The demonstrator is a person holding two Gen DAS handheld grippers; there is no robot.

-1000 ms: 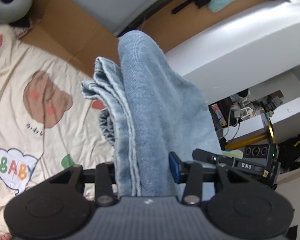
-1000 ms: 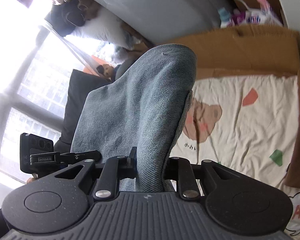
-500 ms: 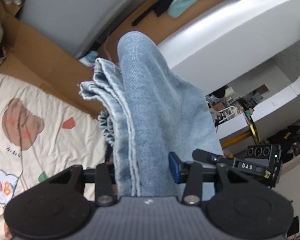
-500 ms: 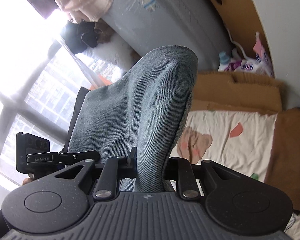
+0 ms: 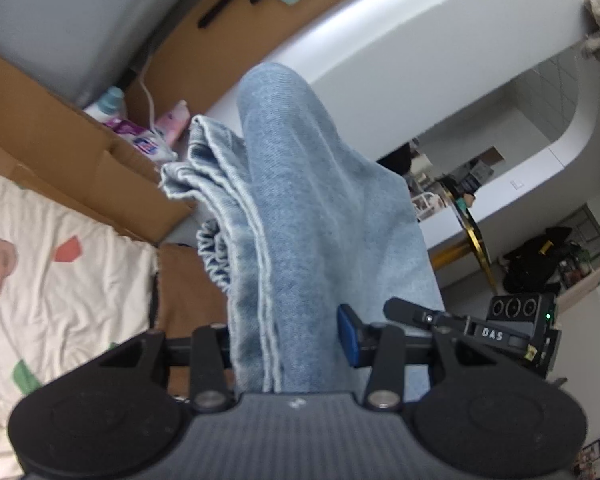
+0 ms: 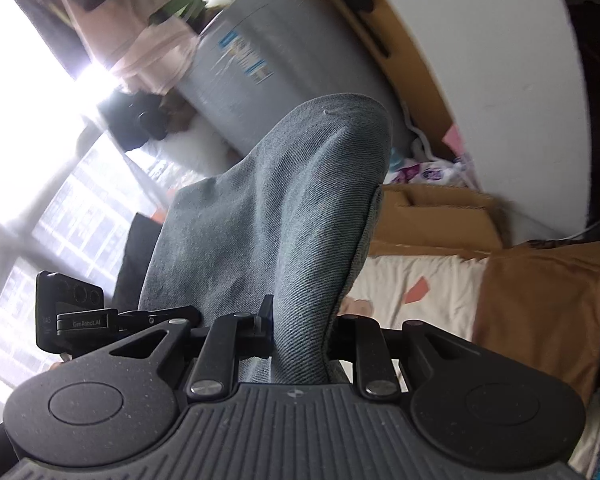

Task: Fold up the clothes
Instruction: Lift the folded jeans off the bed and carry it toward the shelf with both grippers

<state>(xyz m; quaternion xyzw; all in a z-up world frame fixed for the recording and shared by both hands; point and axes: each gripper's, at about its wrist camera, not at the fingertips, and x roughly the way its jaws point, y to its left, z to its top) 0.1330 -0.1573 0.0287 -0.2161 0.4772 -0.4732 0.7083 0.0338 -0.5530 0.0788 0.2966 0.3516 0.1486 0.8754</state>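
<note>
A pair of light blue jeans is bunched between the jaws of my left gripper, which is shut on the thick folded denim; hem edges and a gathered waistband hang out to the left. In the right wrist view the same jeans drape up and over my right gripper, shut on a narrower fold. The cloth hides both grippers' fingertips. The other gripper's camera unit shows at the right of the left wrist view, and again as a camera unit at the left of the right wrist view.
A cream patterned blanket lies below left, bordered by cardboard boxes and a grey mattress leaning on the wall. A white curved wall, a bright window and a brown cloth surround the spot.
Both grippers have risen with the jeans held in them; the blanket has dropped lower and farther away in both views, and more of the wall, mattress and boxes shows.
</note>
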